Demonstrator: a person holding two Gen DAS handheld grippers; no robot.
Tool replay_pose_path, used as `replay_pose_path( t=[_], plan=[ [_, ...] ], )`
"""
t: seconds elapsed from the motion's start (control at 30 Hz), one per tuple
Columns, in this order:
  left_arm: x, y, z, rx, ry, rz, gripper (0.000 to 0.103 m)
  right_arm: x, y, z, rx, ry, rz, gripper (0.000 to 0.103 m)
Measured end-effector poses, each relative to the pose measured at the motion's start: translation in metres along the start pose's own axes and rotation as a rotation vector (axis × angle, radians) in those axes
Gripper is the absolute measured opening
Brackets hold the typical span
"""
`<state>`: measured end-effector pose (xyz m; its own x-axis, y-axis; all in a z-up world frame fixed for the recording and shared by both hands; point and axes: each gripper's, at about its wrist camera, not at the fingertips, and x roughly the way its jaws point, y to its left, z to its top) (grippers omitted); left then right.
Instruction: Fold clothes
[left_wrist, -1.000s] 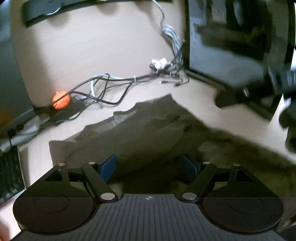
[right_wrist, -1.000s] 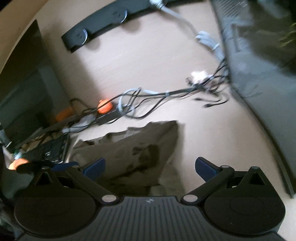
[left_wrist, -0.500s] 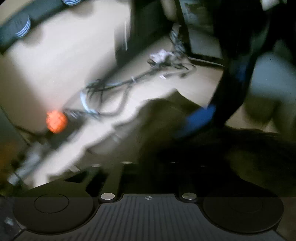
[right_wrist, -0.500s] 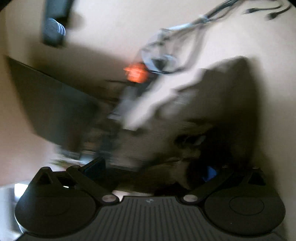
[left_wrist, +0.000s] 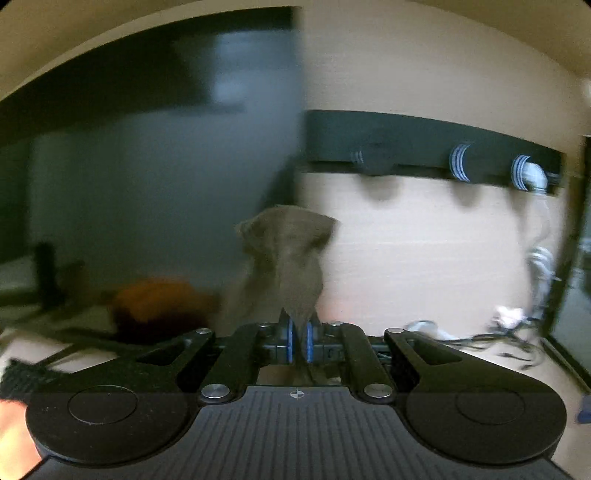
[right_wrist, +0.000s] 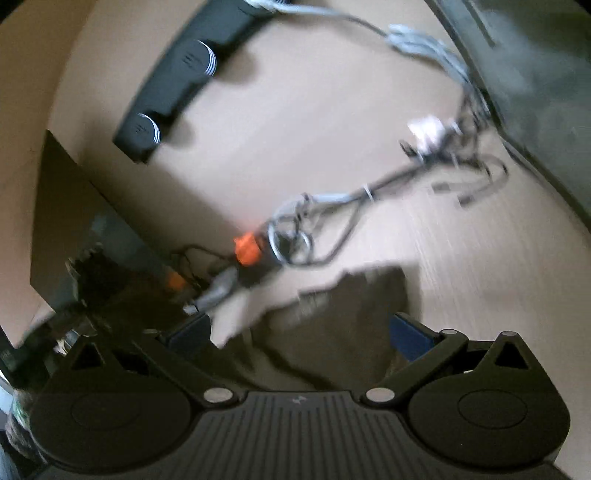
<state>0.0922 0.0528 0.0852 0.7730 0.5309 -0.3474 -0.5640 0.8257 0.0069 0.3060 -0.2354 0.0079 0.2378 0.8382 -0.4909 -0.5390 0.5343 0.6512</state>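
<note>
Folding looks barely begun: the left gripper (left_wrist: 299, 341) pinches a bunched bit of the shirt (left_wrist: 291, 258) ahead of it; the right gripper (right_wrist: 299, 332) hangs spread above the crumpled shirt (right_wrist: 332, 317), holding nothing

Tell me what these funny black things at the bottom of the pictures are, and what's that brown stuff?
Each picture comes from a small camera riding on a tool a person holds, one per hand. The left hand-held gripper has its blue pads squeezed shut on a brown piece of clothing, so cloth sticks up in front of the camera. The right hand-held gripper is open, above more of the clothing on a pale desk. Behind it lie tangled cables and something orange. The pictures are blurry.
</note>
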Motion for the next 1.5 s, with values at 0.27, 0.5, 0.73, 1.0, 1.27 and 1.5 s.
replay_pose_path(
  t=[0.27,0.5,0.73,1.0,1.27,1.5],
  plan=[
    [0.007,-0.116,-0.069,0.261,0.162,-0.466,0.082,-0.022,0.018,0.010,-0.098,-0.069,-0.079,0.103],
    [0.009,-0.100,-0.116,0.233,0.337,-0.466,0.093,0.002,0.035,0.008,-0.248,-0.042,-0.059,0.103],
    [0.049,-0.077,-0.145,0.132,0.549,-0.474,0.094,0.099,0.052,-0.012,-0.284,0.204,0.108,0.103],
    [0.050,-0.070,-0.151,0.075,0.554,-0.504,0.095,0.127,0.043,-0.039,-0.362,0.261,-0.007,0.103],
    [0.048,-0.112,-0.106,0.277,0.405,-0.429,0.083,0.082,0.022,0.009,-0.203,0.138,-0.018,0.101],
    [0.089,-0.169,-0.124,0.465,0.413,-0.431,0.074,0.043,-0.004,0.023,-0.185,0.062,-0.041,0.072]
  ],
)
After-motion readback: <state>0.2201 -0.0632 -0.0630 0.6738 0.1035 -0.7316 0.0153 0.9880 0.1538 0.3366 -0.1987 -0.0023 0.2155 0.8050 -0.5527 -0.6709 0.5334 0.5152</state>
